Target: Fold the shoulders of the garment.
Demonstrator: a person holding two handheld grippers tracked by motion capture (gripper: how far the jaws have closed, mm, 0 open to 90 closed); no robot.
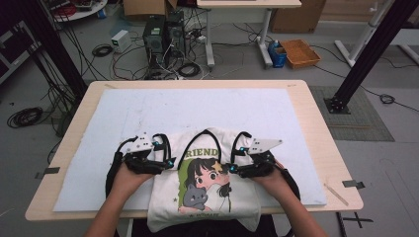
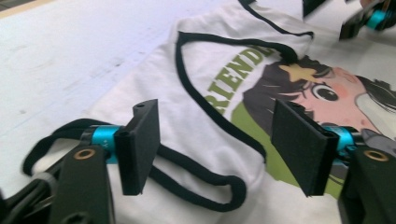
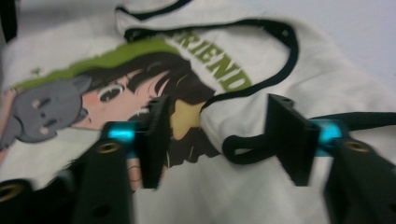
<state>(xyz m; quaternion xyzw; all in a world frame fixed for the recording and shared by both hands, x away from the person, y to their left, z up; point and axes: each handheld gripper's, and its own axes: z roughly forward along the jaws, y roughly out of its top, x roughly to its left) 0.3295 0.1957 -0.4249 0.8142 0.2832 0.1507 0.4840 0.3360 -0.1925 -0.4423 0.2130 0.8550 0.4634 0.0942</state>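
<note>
A white T-shirt with black trim, green lettering and a cartoon girl with a grey cat lies partly folded at the table's near edge, its hem hanging over the front. My left gripper sits at the shirt's left side, open, its jaws straddling a black-trimmed sleeve fold without closing on it. My right gripper rests at the shirt's right side, also open, over a black trim loop. Across the cloth in the left gripper view lies the print; the right gripper view has it too, print.
A white mat covers most of the wooden table. A thin stick lies near the right front corner. Beyond the table, the floor holds computer towers, cables and an orange bin.
</note>
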